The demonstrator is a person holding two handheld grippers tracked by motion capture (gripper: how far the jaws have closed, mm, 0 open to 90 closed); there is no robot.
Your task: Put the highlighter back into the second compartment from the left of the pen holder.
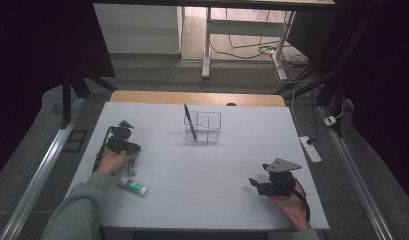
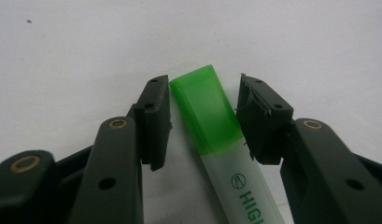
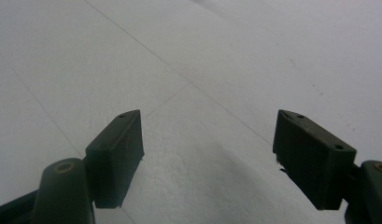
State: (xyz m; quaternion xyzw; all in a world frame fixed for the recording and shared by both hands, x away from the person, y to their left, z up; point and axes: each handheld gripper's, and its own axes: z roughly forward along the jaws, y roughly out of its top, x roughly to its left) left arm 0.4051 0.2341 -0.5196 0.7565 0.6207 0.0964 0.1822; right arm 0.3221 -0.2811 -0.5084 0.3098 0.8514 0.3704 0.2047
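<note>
My left gripper has its fingers half-closed around the green cap of a highlighter lying flat on the white table, the pads just beside the cap and, as far as I can tell, not yet pressing. I judge this the grasping step: close fully, then lift. A clear organiser stands at one o'clock, well apart. My right gripper rests wide open.
</note>
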